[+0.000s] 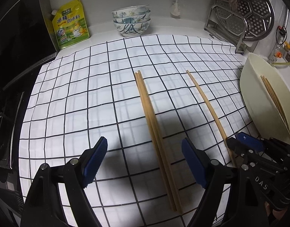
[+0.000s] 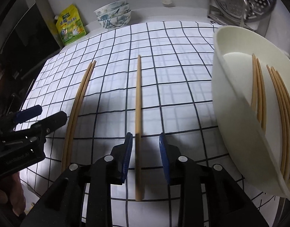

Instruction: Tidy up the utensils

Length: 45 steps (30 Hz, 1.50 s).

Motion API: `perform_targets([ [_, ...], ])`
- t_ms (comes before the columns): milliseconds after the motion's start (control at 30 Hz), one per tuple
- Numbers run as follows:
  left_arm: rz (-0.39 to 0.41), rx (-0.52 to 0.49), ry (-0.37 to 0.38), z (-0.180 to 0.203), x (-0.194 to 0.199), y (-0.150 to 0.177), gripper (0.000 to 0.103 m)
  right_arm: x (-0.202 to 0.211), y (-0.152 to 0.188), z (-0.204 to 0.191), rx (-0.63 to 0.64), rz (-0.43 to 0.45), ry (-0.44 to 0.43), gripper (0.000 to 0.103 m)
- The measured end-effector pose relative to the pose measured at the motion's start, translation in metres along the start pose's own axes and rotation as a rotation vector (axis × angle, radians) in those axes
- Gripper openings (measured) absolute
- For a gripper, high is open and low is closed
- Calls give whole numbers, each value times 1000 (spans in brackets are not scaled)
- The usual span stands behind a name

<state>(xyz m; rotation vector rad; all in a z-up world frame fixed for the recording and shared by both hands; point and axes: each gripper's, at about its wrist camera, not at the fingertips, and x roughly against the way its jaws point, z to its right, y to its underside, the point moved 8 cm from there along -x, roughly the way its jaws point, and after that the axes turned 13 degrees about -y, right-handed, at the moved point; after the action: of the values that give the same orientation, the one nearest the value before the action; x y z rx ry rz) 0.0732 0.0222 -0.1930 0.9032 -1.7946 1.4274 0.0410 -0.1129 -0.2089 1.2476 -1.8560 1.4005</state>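
A pair of wooden chopsticks lies side by side on the checked cloth, running between the wide-apart fingers of my left gripper, which is open and touches nothing. To the right, a single chopstick passes between the blue pads of my right gripper. The jaws stand apart with a gap on each side of the chopstick, and its near part is blurred. A cream oval tray at the right holds several chopsticks. In the right wrist view, the left gripper hovers beside the pair.
Three stacked patterned bowls and a yellow seasoning pouch stand at the back wall. A metal rack with a steamer plate is at the back right. A dark stove borders the cloth on the left.
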Motion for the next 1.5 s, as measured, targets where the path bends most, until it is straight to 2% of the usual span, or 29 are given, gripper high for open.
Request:
perform_targets([
  [67,1,-2,6,4,0,-1,79,4,-1,2,-4,8,4,41],
  [267,-6,15,1,8,-9,-6,82,10,-3,6,-7,18,0,43],
  [633,-27,14,-84,-11,-30,-1,82,9,-5,5,-7,13,-17,44],
  [967,-36,71,-130,-47,-36,6,82,2,-8,-1,13,-2,-26,44],
  [1500,-12,107,-153,-81,-35,2,82,-5,-9,2,17,-14,2,44],
])
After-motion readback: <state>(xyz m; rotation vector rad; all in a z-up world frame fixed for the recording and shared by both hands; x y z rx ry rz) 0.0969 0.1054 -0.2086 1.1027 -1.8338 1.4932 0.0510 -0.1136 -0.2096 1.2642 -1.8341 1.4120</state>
